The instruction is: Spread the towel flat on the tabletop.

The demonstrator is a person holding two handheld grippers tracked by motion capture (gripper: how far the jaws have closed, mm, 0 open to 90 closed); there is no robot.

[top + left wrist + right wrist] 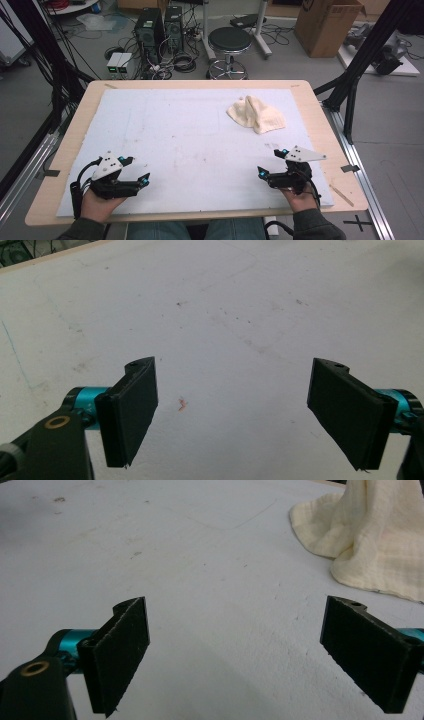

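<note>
A crumpled cream cloth lies on the white mat, right of centre and toward the far side. In the right gripper view the cloth sits at the upper right, well beyond the jaws. My left gripper rests near the mat's front left, held in a hand, open with nothing between its pads. My right gripper sits at the front right, also open and empty, its pads wide apart over bare mat. The cloth lies beyond the right gripper, apart from it.
The mat covers a wooden table. Beyond the far edge stand a black stool, computer towers, cables and a cardboard box. Black frame struts rise at the right. Small stains mark the mat.
</note>
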